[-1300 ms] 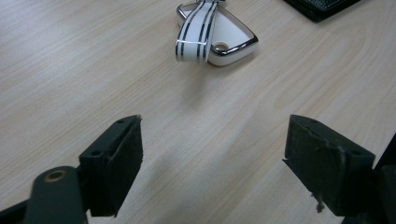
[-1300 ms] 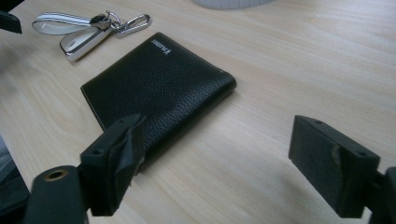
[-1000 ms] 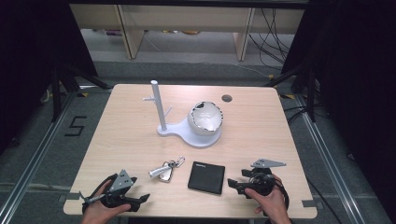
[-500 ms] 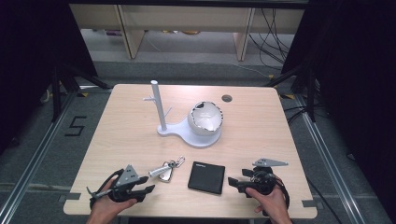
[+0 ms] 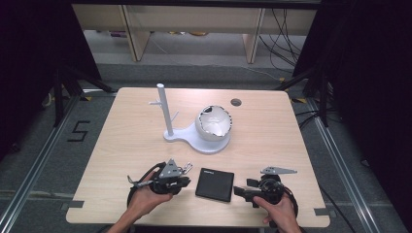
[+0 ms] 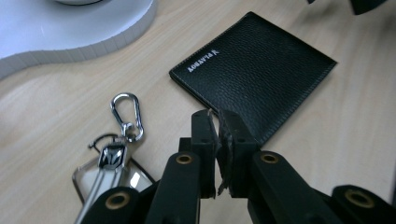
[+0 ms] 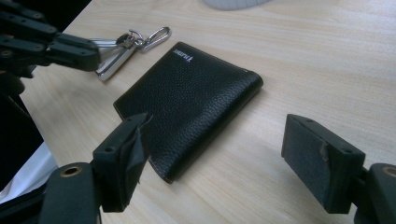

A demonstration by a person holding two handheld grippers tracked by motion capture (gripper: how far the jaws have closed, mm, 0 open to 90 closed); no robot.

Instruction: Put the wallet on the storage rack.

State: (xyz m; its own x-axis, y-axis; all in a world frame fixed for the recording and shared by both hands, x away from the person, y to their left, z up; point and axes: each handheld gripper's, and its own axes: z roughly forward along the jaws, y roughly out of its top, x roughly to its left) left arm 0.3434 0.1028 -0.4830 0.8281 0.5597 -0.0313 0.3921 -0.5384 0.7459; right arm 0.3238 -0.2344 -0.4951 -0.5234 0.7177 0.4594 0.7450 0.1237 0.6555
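A black leather wallet (image 5: 214,184) lies flat near the table's front edge, between my two grippers. A bunch of keys with a silver carabiner (image 5: 184,168) lies just left of it. My left gripper (image 5: 188,182) hovers over the keys and points right at the wallet (image 6: 254,70). Its jaws have just been closing, and the left gripper (image 6: 215,119) now stands shut with nothing between them. The keys (image 6: 116,158) lie beside and below it. My right gripper (image 7: 219,130) is open, its jaws having closed only slightly. The wallet (image 7: 191,93) lies ahead of them, untouched.
A white stand (image 5: 204,143) with an upright post (image 5: 166,109) sits mid-table. A silvery crumpled bowl shape (image 5: 214,122) rests on its round base. A small dark hole (image 5: 236,102) is at the back. Bare wood surrounds the stand.
My left gripper has moved right, from the table's front left to over the keys, and its jaws have gone from wide open to shut. The right gripper has stayed put.
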